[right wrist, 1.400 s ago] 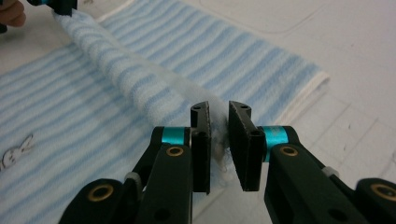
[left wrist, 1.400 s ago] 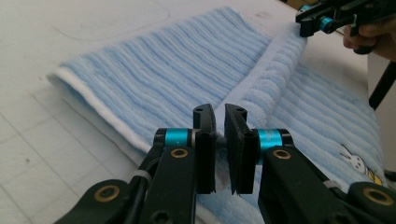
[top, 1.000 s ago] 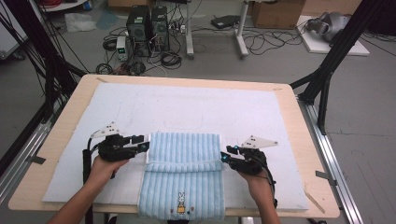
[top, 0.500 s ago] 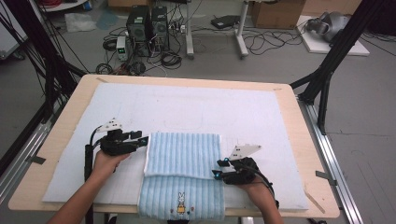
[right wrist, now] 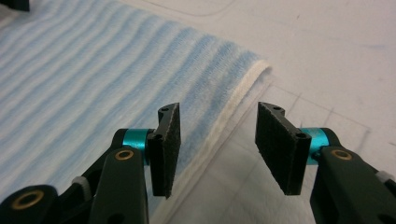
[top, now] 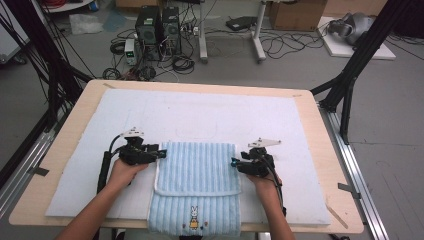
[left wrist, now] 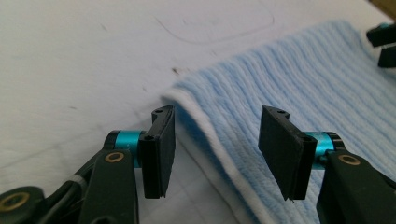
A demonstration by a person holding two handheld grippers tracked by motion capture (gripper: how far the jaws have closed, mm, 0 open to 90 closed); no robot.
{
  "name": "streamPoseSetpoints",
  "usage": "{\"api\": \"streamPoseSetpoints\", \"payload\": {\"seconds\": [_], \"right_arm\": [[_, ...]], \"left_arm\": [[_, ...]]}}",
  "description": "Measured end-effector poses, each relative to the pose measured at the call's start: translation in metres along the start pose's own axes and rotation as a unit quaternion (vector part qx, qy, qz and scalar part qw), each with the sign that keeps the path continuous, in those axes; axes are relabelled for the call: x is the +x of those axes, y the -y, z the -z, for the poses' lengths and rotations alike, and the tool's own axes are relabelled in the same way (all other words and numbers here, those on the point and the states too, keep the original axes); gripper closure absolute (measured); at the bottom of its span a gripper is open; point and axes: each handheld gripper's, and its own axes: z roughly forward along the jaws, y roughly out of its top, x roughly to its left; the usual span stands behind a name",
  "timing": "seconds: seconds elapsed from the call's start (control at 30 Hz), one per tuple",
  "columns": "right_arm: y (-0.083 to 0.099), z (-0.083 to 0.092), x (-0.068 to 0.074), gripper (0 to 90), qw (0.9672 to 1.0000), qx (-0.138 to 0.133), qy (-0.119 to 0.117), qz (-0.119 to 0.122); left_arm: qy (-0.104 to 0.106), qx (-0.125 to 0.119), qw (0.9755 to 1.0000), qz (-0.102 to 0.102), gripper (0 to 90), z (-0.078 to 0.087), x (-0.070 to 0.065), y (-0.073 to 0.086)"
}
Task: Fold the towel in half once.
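A light blue ribbed towel [top: 195, 175] lies folded on the white mat [top: 200, 112], with a small rabbit picture [top: 193, 216] on its near end. My left gripper [top: 161, 152] sits at the towel's left edge, my right gripper [top: 235, 163] at its right edge. In the left gripper view the left gripper [left wrist: 215, 149] has just been opening; the towel's white hem [left wrist: 219, 154] lies between the jaws, untouched. In the right gripper view the right gripper [right wrist: 217, 144] has also opened within the last second, and the towel's edge [right wrist: 233, 112] lies between its pads, not pinched.
The mat covers most of a wooden table [top: 67, 135]. Black frame posts [top: 350, 75] stand at both sides. Computer towers [top: 157, 25], cables and a cardboard box [top: 295, 12] are on the floor beyond the table.
The right hand dipped toward me, then came back up beside the towel's right edge. The left hand shifted slightly. The towel's upper layer now lies flat and reaches further toward me.
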Motion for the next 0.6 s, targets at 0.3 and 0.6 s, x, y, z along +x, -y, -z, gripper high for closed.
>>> {"api": "streamPoseSetpoints", "payload": {"seconds": [0.3, 0.6], "right_arm": [[-0.001, -0.005, 0.011, 85.0, 0.9990, 0.021, -0.006, 0.039], [-0.014, -0.015, -0.001, 85.7, 0.9997, 0.007, 0.017, 0.018]], "left_arm": [[0.001, 0.012, 0.9997, -0.023, 85.0, -0.003, -0.002, -0.001], [-0.016, -0.008, 0.9998, 0.002, 85.2, -0.015, 0.013, -0.027]]}}
